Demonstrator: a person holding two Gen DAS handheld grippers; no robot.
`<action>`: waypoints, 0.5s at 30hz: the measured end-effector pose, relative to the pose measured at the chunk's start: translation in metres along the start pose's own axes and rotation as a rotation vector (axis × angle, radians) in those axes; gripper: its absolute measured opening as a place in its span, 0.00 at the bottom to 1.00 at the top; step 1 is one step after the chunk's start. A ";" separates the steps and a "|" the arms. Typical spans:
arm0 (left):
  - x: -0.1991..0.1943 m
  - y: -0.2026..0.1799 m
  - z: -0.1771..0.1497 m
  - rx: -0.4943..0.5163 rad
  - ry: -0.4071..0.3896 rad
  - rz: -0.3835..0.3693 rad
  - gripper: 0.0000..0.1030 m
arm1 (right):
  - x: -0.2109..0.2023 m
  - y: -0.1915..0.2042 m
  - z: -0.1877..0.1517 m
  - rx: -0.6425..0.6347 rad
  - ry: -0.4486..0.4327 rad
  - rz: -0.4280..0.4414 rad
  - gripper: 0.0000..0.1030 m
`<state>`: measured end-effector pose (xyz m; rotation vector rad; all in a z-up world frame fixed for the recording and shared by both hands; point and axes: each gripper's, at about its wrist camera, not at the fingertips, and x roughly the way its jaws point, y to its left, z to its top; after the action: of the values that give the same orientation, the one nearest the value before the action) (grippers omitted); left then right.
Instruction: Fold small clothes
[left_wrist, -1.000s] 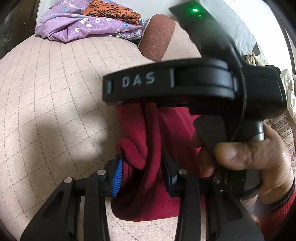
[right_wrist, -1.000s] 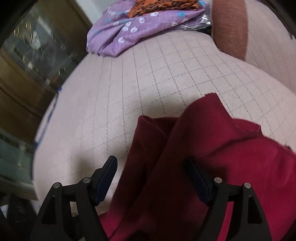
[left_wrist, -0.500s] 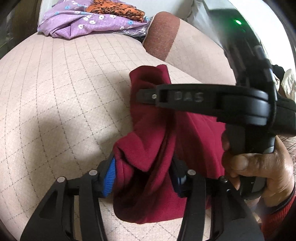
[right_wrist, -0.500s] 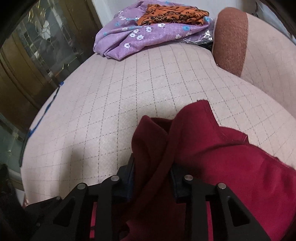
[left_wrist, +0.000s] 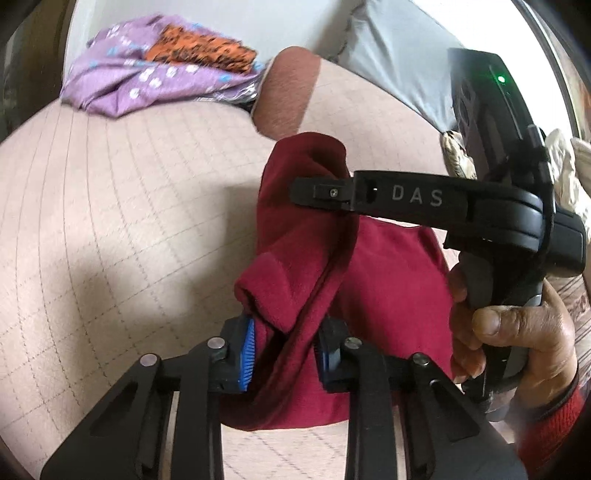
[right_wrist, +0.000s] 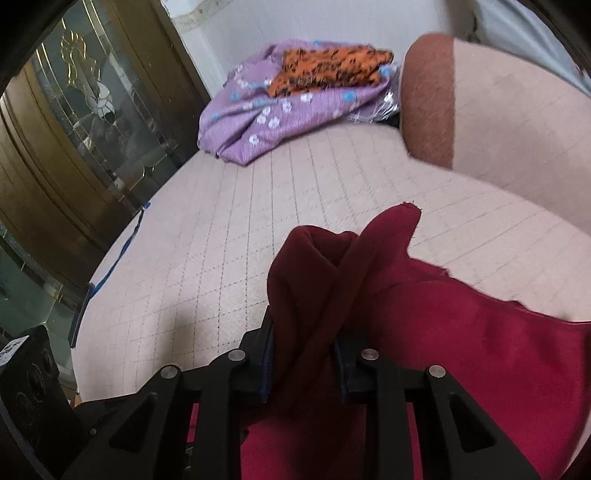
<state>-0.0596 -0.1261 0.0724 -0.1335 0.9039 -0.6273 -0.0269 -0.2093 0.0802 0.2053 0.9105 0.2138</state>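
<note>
Both the left hand-held gripper (left_wrist: 284, 350) and right hand-held gripper (right_wrist: 304, 363) are closed on bunched edges of the red garment (left_wrist: 388, 280), raised partly off the bed (left_wrist: 129, 221); risk: uneven pulling could slip thick folds free, spoiling the fold.
</note>
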 end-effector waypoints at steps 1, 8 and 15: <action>-0.003 -0.006 0.000 0.008 -0.003 0.001 0.23 | -0.005 -0.003 0.000 0.002 -0.004 0.000 0.24; -0.005 -0.044 0.001 0.082 -0.009 0.018 0.22 | -0.040 -0.019 -0.003 -0.004 -0.024 -0.035 0.24; -0.010 -0.059 -0.002 0.089 0.001 -0.009 0.22 | -0.057 -0.033 -0.007 0.005 -0.031 -0.056 0.24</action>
<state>-0.0925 -0.1684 0.0990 -0.0576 0.8751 -0.6749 -0.0632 -0.2557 0.1105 0.1868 0.8849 0.1562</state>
